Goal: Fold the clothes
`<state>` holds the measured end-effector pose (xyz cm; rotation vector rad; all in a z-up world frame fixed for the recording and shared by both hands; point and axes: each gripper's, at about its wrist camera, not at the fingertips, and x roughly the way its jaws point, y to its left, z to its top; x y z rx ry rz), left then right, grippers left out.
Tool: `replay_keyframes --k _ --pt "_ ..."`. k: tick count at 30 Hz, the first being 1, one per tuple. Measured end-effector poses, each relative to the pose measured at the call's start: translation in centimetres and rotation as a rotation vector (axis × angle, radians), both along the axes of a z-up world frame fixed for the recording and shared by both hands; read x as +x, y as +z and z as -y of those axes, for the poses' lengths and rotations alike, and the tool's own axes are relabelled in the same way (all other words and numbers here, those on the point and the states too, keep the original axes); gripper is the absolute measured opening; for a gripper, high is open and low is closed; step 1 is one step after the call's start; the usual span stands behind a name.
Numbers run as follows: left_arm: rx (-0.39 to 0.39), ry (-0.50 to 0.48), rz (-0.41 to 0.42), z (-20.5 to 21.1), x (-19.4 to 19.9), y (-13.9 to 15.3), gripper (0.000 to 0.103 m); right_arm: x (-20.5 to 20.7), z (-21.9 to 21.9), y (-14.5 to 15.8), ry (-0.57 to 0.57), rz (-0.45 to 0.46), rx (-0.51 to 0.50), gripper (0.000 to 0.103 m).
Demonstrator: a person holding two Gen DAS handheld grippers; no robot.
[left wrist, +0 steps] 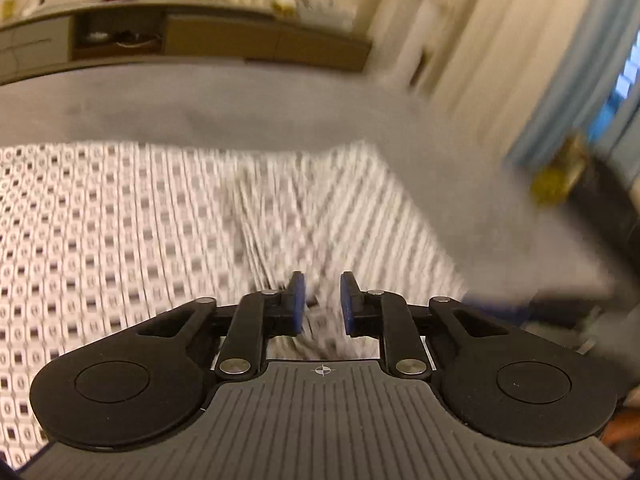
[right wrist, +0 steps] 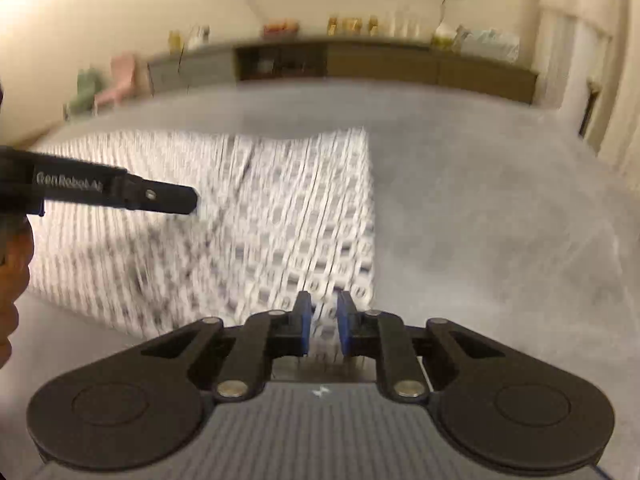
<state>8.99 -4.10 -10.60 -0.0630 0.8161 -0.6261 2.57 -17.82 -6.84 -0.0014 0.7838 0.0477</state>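
Patterned garment (right wrist: 280, 216) sprawls across the grey bed (right wrist: 480, 208). Left tongs (left wrist: 322, 300) and right tongs (right wrist: 323, 322) stand part-open over its near edge, seemingly gripping nothing. A shallow bite risks catching one layer and skewing the fold.

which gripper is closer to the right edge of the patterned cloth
Right. The right gripper sits at the patterned cloth near its right edge; the left gripper is farther in, toward the middle, over a crease.
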Motion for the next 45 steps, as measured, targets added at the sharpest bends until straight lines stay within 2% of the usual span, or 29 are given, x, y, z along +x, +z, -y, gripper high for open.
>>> replay_keyframes --k 2,4,7,10,11,12,13,15,16,17,21,24,26,27,28,31,33,34,35,37,40,42,45 --pt "0.034 0.000 0.014 0.1 -1.0 -1.1 0.003 -0.3 0.0 0.1 -0.003 0.007 -0.026 0.013" --pt "0.030 0.003 0.008 -0.4 -1.5 -1.0 0.003 -0.5 0.1 0.4 -0.019 0.032 -0.046 0.016" --pt "0.082 -0.021 0.057 0.2 -2.8 -0.9 0.005 0.1 0.4 0.0 -0.012 0.015 -0.048 0.017" --pt "0.055 -0.004 0.052 -0.1 -2.0 0.7 0.006 0.0 1.0 0.7 -0.029 0.020 -0.001 0.017" --pt "0.046 0.001 0.050 -0.2 -1.8 1.2 0.010 0.0 1.2 0.8 -0.039 0.023 0.010 0.028" --pt "0.037 0.007 0.048 -0.3 -1.5 1.8 0.025 0.2 1.3 0.7 -0.049 0.024 0.012 0.038" --pt "0.028 0.012 0.046 -0.3 -1.3 2.3 0.038 0.3 1.5 0.7 -0.059 0.026 0.013 0.054" --pt "0.033 -0.005 0.042 0.8 -0.2 3.3 0.042 0.8 1.5 0.1 -0.050 -0.005 0.026 0.046" --pt "0.044 -0.026 0.040 1.9 0.5 3.8 0.048 0.9 1.2 0.0 -0.038 -0.010 0.023 0.030" --pt "0.056 -0.047 0.038 3.0 1.3 4.3 0.051 0.9 0.7 0.1 -0.026 0.001 0.002 0.007" --pt "0.103 -0.133 0.027 7.4 4.3 6.3 0.057 -0.3 -1.0 1.3 0.013 0.103 -0.088 0.005" --pt "0.172 -0.203 -0.009 10.9 5.4 5.5 0.057 -0.9 -1.8 2.2 0.057 0.160 -0.074 0.005" --pt "0.228 -0.206 -0.014 11.8 5.7 4.7 0.052 -1.4 -2.3 2.7 0.086 0.198 -0.065 0.005" --pt "0.250 -0.206 -0.012 11.9 5.7 4.3 0.018 -1.6 -2.6 3.0 0.100 0.217 -0.060 0.005" --pt "0.268 -0.204 -0.010 11.8 5.7 4.0 0.000 -1.8 -2.8 3.3 0.115 0.236 -0.055 0.005" --pt "0.169 -0.156 0.024 7.7 5.6 5.6 0.000 -2.5 -3.6 4.1 0.159 0.293 -0.041 0.007" --pt "0.089 -0.093 0.049 3.0 5.2 7.6 0.000 -3.0 -4.0 4.8 0.191 0.334 -0.009 0.021" --pt "0.062 -0.044 0.051 0.1 5.2 8.2 0.000 -3.3 -4.1 5.4 0.211 0.351 0.041 0.031" --pt "0.037 0.004 0.052 -2.8 5.2 8.7 0.000 -3.3 -4.2 5.7 0.226 0.348 0.086 0.034" --pt "0.060 0.085 0.026 -7.4 5.6 7.7 0.000 -2.4 -4.6 5.5 0.226 0.277 0.121 0.034" --pt "0.092 0.171 -0.048 -12.6 6.3 4.7 0.000 0.0 -6.1 3.8 0.173 0.130 0.036 0.033" --pt "0.092 0.187 -0.082 -14.4 6.3 2.6 0.000 1.1 -7.1 2.9 0.152 0.074 -0.023 0.033" --pt "0.048 0.192 -0.097 -15.3 5.9 1.0 0.000 2.0 -8.1 2.4 0.149 0.050 -0.058 0.033"
